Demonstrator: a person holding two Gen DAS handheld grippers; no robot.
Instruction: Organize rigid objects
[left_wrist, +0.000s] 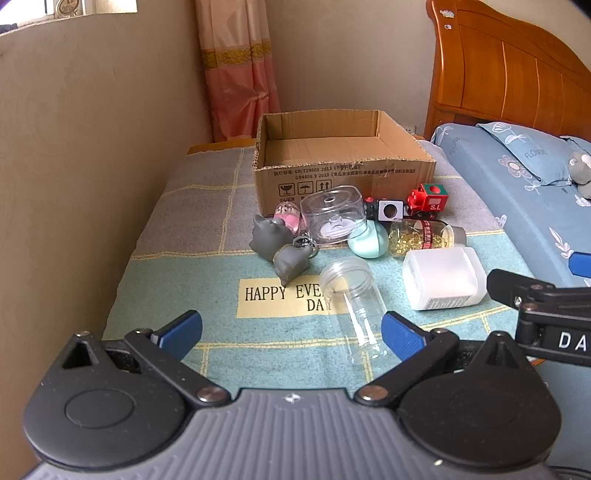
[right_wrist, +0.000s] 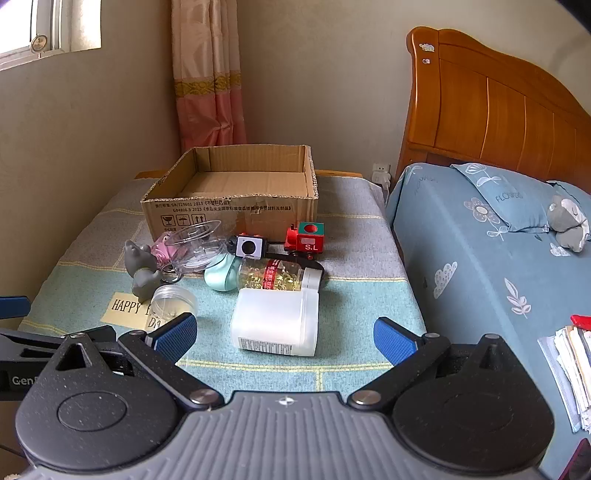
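Note:
An open cardboard box (left_wrist: 343, 162) (right_wrist: 236, 206) stands at the back of the cloth-covered table, and I see nothing inside it. In front of it lie a clear lidless jar (left_wrist: 351, 295) (right_wrist: 173, 301), a white plastic bottle (left_wrist: 443, 278) (right_wrist: 275, 321), a bottle of yellow capsules (left_wrist: 424, 232) (right_wrist: 277, 275), a mint egg-shaped case (left_wrist: 367, 240) (right_wrist: 221, 275), a clear round container (left_wrist: 332, 214) (right_wrist: 197, 245), grey animal figures (left_wrist: 280, 247) (right_wrist: 142, 269), a pink figure (left_wrist: 288, 216) and a red toy train (left_wrist: 426, 199) (right_wrist: 306, 240). My left gripper (left_wrist: 291, 334) is open, just short of the clear jar. My right gripper (right_wrist: 284, 338) is open, just short of the white bottle.
A wall runs along the table's left side (left_wrist: 74, 184). A bed with blue sheets (right_wrist: 498, 258) and a wooden headboard (right_wrist: 498, 110) stands right of the table. A pink curtain (right_wrist: 207, 74) hangs behind the box. Papers (right_wrist: 569, 369) lie on the bed's near edge.

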